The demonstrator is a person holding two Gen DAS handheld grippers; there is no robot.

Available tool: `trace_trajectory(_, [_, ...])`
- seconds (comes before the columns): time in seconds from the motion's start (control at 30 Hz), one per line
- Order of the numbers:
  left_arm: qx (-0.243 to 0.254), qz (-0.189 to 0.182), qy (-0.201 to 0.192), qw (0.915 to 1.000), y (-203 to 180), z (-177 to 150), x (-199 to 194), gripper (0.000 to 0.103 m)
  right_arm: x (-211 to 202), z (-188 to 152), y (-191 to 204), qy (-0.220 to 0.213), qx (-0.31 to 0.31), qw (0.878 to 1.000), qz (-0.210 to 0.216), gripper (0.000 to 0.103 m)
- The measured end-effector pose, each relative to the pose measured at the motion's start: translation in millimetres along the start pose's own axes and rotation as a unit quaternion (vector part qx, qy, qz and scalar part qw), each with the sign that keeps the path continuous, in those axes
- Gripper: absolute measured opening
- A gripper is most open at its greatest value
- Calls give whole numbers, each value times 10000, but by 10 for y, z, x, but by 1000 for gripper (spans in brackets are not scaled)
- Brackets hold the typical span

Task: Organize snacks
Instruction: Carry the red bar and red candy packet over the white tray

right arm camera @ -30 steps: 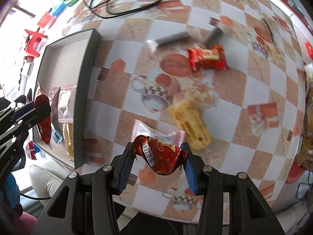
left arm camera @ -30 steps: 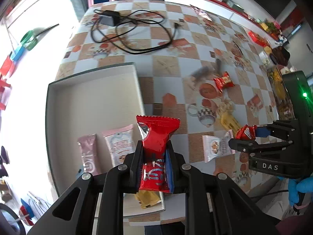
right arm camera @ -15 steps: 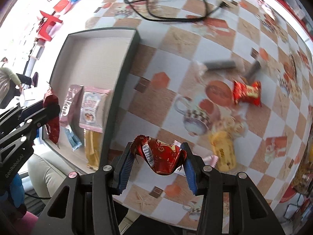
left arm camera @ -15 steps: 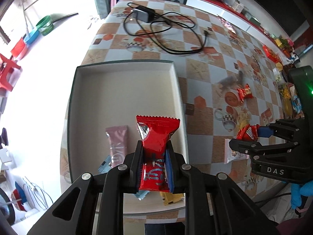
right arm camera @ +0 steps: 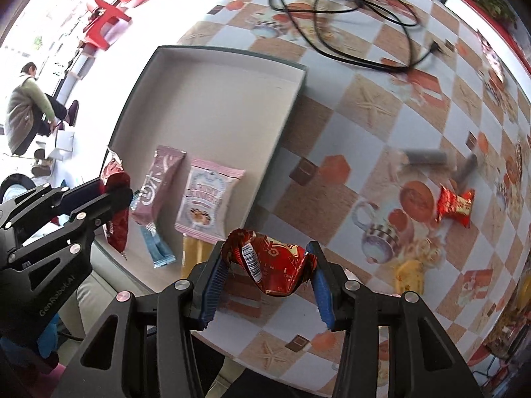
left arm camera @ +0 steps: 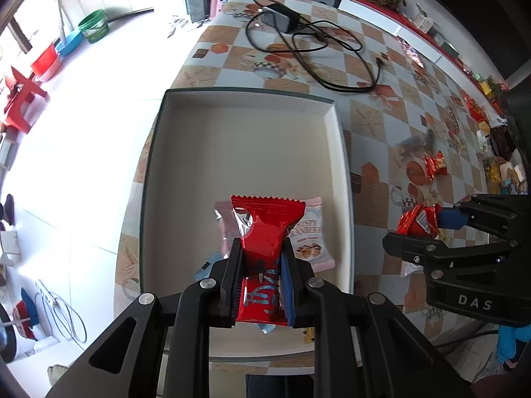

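Over the checkered tablecloth [left arm camera: 381, 126], my left gripper [left arm camera: 262, 265], pinching a red snack bar [left arm camera: 265, 232], had drifted above the tray [left arm camera: 338, 152], while my right gripper [right arm camera: 268, 272], clamping a crumpled red packet [right arm camera: 275, 268], trailed beside it, both probably ready to drop.

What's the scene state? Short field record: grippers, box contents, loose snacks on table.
left gripper: shut on red snack bar, above the box
right gripper: shut on crumpled red packet, above the table beside the box
box: open tray holding mauve sachet, pink cookie pack, blue stick, yellow pack
loose on table: small red candy, yellow snack
other: black cable with adapter
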State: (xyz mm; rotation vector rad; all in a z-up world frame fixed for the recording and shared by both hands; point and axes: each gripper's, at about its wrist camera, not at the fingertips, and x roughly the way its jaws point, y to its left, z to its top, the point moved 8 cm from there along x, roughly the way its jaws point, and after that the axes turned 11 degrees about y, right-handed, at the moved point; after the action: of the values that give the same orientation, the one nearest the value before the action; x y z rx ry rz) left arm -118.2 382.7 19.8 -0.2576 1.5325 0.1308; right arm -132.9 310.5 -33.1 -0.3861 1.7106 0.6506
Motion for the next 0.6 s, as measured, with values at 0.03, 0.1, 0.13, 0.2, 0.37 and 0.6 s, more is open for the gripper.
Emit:
trace_trajectory(0.03, [-38,1,7,10000,35,-2,9,22,1,16,32,2,-31,10000,0,49])
trace_trajectory(0.1, [-109,-6,28,9999,89,-4,30,22,-3,52,95,3,-97,10000,-14,49])
trace_trajectory(0.13, [-139,-11,40,9999,119,-5,40,22,-8,74,128,1,-128,9999,-21,49])
trace_trajectory(0.2, [-191,-8,66,9998,165,-8,63,22,-21,111,184,-10,-170,9999,-19,49])
trace_trajectory(0.37, [-320,6,162,9994,269,-15,128,22,-23,220,290,-6,-211,9998,32,49])
trace_trajectory(0.6, [-313,10,219,9993,305,42,185,22,17,382,354,72,-213,9997,38,49])
